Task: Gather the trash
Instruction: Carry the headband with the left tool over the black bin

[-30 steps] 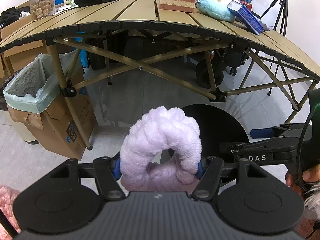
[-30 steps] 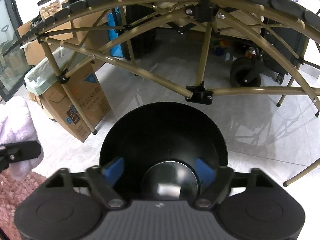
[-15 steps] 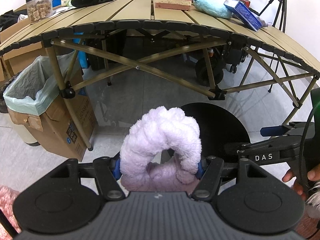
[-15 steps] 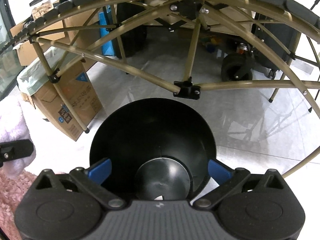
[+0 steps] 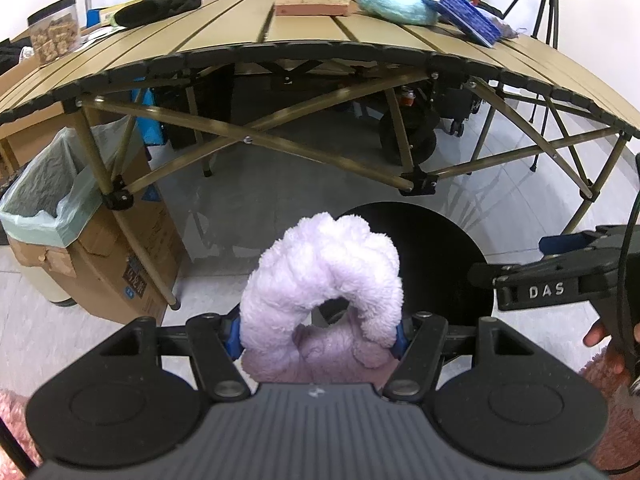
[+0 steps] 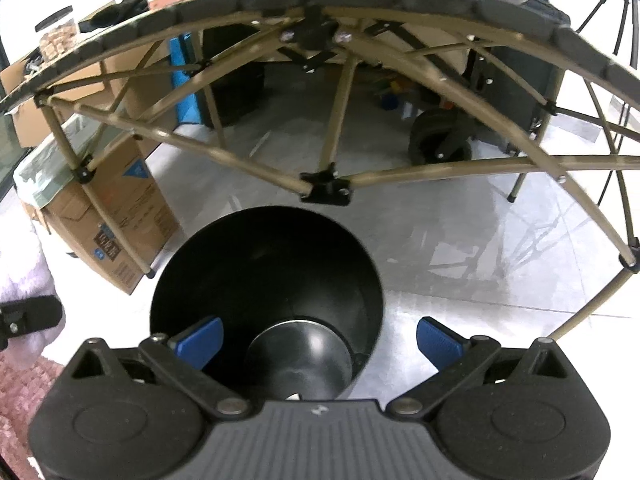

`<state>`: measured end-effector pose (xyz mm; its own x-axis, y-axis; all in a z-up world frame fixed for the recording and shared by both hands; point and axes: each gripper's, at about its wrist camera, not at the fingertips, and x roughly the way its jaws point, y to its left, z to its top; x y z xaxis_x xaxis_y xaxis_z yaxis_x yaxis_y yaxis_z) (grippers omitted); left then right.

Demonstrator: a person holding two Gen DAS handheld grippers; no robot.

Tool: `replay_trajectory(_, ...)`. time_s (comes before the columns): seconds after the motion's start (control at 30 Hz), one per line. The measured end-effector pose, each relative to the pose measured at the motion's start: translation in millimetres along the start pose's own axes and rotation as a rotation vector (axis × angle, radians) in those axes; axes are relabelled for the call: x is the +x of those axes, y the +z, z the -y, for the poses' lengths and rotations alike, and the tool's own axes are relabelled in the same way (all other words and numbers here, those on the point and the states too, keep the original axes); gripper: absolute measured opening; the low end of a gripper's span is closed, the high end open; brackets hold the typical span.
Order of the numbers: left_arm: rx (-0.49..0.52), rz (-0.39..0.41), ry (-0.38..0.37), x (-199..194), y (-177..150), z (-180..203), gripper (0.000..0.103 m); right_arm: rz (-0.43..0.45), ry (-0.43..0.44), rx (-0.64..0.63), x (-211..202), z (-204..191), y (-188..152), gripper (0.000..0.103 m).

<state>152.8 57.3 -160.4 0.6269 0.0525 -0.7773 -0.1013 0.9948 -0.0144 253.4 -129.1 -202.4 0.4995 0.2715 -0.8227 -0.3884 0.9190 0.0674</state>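
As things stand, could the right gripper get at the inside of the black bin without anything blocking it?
Probably yes. The right gripper is open and empty, poised over the black bin, whose mouth is uncovered. The left gripper, shut on the purple fluffy cloth, sits off to the side, not across the opening.

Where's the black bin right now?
The black bin stands on the floor in front of the folding table, directly below the open right gripper. In the left wrist view it sits just behind the purple fluffy cloth held in the left gripper.
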Motion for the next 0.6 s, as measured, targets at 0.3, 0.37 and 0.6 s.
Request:
replay_trajectory(0.3,0.047,-0.015,-0.013,11.5,7.9,18.4,0.065,0.039,-0.063,0.020,-13.1,20.2,2.1,0.103)
replay_trajectory(0.37,0.058,-0.018,-0.017,14.8,10.1,23.2,0.065,0.051,-0.070,0.024,-17.1,24.1,3.3,0.103)
replay_trajectory(0.6,0.099,-0.024,-0.031,25.9,18.3,40.3,0.065,0.089,-0.120,0.054,-30.0,41.9,8.2,0.103)
